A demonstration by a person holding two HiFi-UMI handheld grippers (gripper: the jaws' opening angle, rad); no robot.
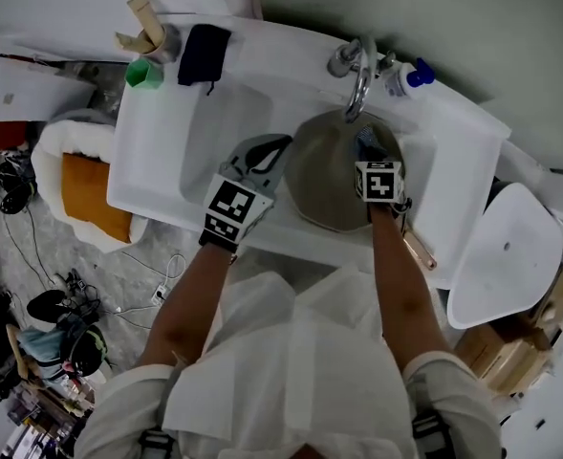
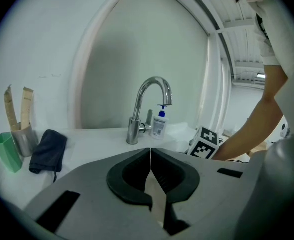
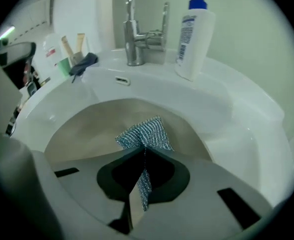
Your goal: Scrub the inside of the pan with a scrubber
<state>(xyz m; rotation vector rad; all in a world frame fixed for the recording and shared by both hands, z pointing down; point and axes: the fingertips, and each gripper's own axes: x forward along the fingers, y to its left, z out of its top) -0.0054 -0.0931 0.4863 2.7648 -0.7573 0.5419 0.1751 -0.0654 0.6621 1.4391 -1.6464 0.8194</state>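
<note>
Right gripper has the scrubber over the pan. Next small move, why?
Probably lower the right gripper until the blue-grey mesh scrubber presses on the inside of the round tan pan: its jaws are shut on the scrubber, which seems poised just above it.

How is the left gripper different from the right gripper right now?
The left gripper is shut on nothing; the right gripper is shut on the scrubber. The left gripper faces the faucet, beside the pan; the right gripper tips down over the pan. Both have their jaws together.
</note>
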